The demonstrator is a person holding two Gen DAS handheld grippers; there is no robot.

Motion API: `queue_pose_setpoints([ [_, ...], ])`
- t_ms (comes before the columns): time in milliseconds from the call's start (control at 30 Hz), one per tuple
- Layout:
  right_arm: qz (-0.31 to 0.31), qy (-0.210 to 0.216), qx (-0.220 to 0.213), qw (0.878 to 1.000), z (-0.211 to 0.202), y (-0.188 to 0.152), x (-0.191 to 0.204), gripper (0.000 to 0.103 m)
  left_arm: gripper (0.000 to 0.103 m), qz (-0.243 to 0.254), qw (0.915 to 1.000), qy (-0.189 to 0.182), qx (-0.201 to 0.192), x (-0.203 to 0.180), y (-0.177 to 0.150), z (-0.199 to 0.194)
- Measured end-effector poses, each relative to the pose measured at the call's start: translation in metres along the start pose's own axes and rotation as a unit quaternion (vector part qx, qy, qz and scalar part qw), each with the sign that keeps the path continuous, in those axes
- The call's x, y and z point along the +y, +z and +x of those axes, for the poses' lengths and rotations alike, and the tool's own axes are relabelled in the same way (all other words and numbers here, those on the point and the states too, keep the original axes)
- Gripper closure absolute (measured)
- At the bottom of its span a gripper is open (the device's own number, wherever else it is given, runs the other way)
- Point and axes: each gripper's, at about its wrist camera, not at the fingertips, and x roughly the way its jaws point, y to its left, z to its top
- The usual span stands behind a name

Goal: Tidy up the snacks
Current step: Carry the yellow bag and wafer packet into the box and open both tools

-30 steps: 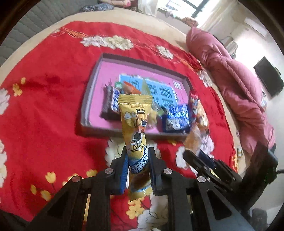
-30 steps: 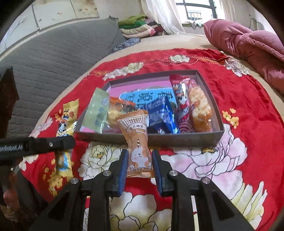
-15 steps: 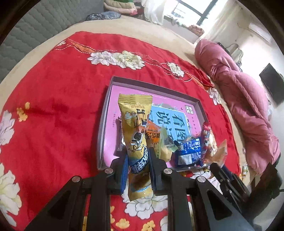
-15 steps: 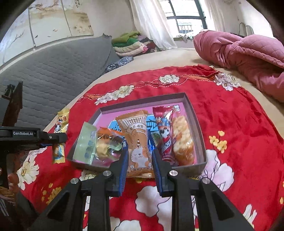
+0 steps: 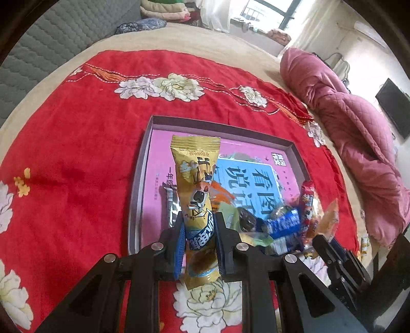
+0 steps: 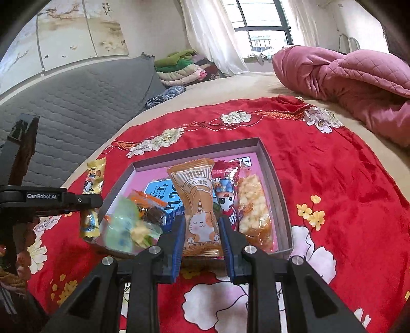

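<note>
Red floral blanket (image 5: 77, 143) is covering the bed under both my grippers. Nearest me, my left gripper (image 5: 200, 231) is pinching a yellow snack packet (image 5: 196, 179) low on its body, pads pressing both sides; the packet is sticking upright past my fingertips, over the near left part of the gift box (image 5: 220, 125). My right gripper (image 6: 202, 237) is clamping an orange cat-print packet (image 6: 198, 202) the same way, near its bottom seal, packet standing upright just over the box's near wall. Just beyond my right fingertips, inside the box: a red panda-print packet (image 6: 226, 189) and a puffed-rice bar (image 6: 252, 207) lying side by side to the right of the cat packet, a blurred green wrapper (image 6: 123, 230) and orange wrapper (image 6: 143, 201) to its left. Blue packets (image 5: 282, 225) are lying in the near right corner as seen from my left wrist. Box floor is showing pink with a blue printed panel (image 5: 249, 181). Farther off, a pink quilt (image 6: 346, 84) is bunched to the right, grey padded headboard (image 6: 77, 102) to the left, window (image 6: 264, 23) at the back.
</note>
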Motion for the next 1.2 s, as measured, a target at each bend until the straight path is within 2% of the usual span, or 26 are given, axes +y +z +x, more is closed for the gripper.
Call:
queue_pose_setpoints([
  [567,-0.018,-0.007,0.001,1.000,0.032,0.007,0.005,0.075,0.082,0.005,0.9999,0.005,0.007,-0.003,0.002,0.020],
  [1033,-0.009,-0.015,-0.002,1.000,0.034,0.005,0.001,0.074,0.080,0.002,0.9999,0.007,0.010,0.000,0.002,0.022],
  [1133,-0.008,-0.019,-0.005,1.000,0.032,0.006,0.001,0.069,0.079,0.003,0.9999,0.010,0.008,0.000,0.002,0.021],
  [1200,-0.006,-0.022,-0.009,1.000,0.030,0.006,0.000,0.063,0.070,0.003,0.9999,0.011,0.006,-0.001,0.003,0.020],
])
